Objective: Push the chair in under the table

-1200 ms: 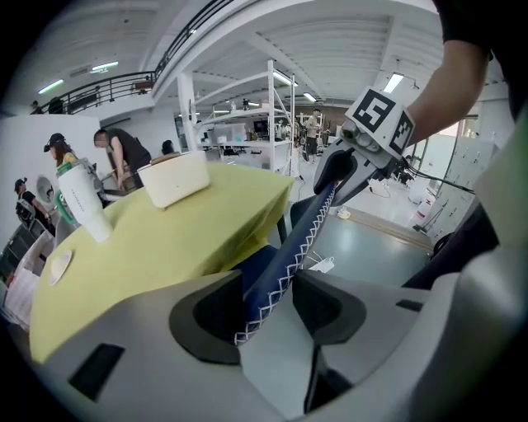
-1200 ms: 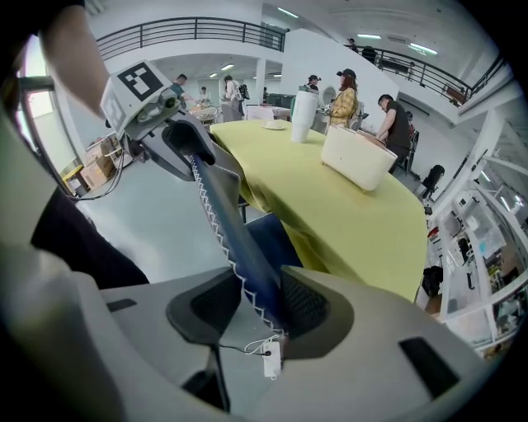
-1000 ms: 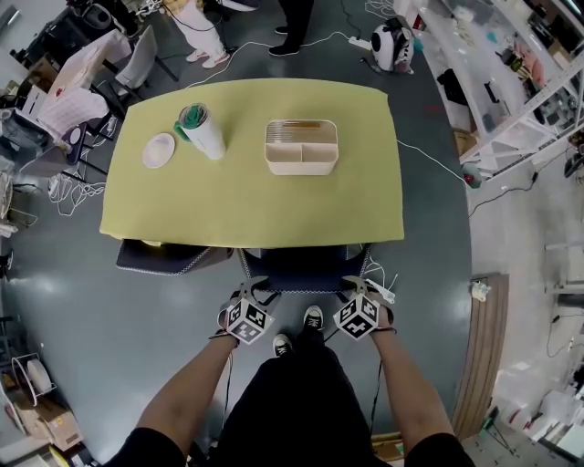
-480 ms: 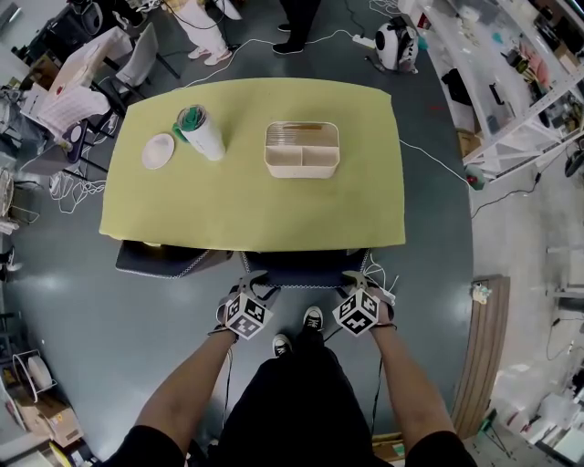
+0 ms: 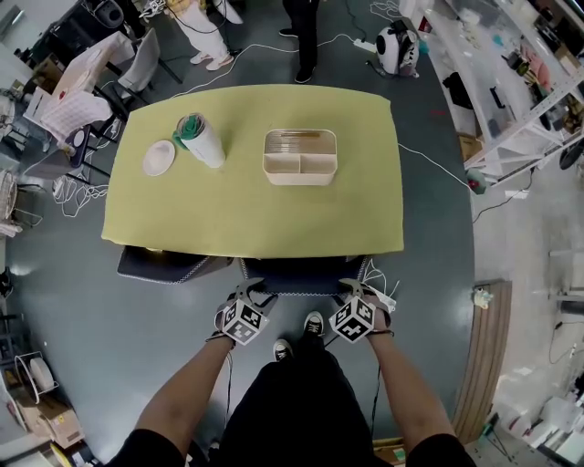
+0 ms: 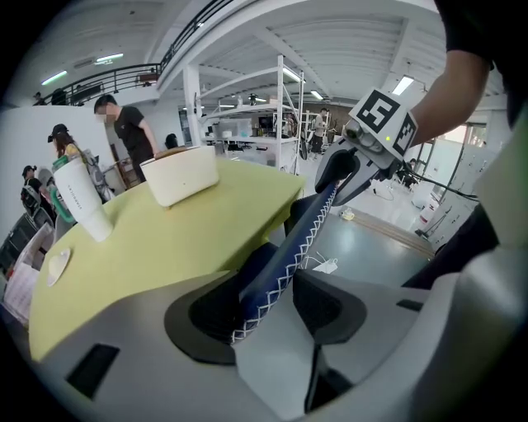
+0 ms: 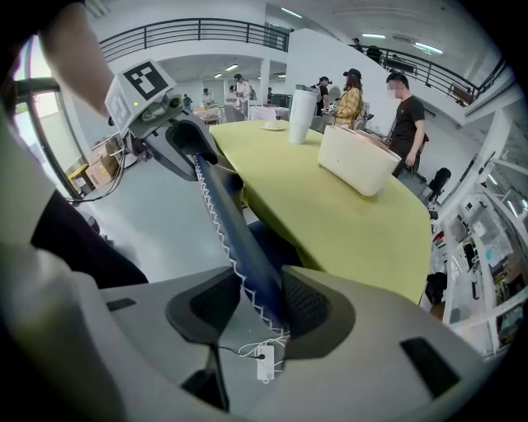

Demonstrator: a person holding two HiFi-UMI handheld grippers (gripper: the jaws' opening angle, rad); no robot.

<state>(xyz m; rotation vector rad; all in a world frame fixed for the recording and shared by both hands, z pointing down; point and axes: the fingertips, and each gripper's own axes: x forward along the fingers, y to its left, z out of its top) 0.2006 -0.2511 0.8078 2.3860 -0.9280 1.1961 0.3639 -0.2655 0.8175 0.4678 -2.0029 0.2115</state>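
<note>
A dark blue chair with white zigzag stitching (image 5: pixel 301 274) stands with its seat under the yellow-green table (image 5: pixel 246 214); only its backrest shows in front of the table's near edge. My left gripper (image 5: pixel 254 292) is shut on the backrest's left top corner (image 6: pixel 285 260), which fills the gap between its pads (image 6: pixel 264 307). My right gripper (image 5: pixel 351 288) holds the right top corner. Its jaws are opening, and the backrest edge (image 7: pixel 227 231) lies between them (image 7: pixel 252 309), still against the pads. A white tag on a string (image 7: pixel 264 363) hangs from that corner.
A second dark chair (image 5: pixel 160 264) sits under the table's left end. On the table are a cream organiser (image 5: pixel 299 157), a white cup with green contents (image 5: pixel 201 137) and a small plate (image 5: pixel 158 157). People (image 5: pixel 301 27) stand beyond the table. Shelving (image 5: pixel 511 82) lines the right.
The head view has shifted slightly. Both grippers stay at the backrest's top corners, and the chair has not visibly moved.
</note>
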